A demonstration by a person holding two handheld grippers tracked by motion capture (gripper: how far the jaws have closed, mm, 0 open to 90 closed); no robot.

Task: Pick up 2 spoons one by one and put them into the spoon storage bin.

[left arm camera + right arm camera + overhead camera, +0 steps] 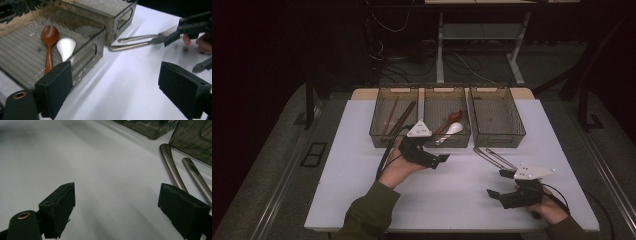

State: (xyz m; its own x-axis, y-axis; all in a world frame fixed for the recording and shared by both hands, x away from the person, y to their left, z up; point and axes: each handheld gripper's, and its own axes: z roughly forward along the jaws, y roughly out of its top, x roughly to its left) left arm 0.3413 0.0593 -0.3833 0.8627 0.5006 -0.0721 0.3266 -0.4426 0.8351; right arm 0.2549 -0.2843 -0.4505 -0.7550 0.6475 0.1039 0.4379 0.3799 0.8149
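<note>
Three see-through plastic bins [497, 142] sit along the desk's [352, 165] far edge. The middle one holds a brown wooden spoon [49, 43] and a white spoon [65, 48]. The left claw [446, 158] is wide open, empty. Two shiny metal forks [492, 157] lie slanted beside the wide-open, empty right claw [498, 184].

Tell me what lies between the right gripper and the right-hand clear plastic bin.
Two metal forks lie on the white table between right gripper and bin, in the high view.
</note>
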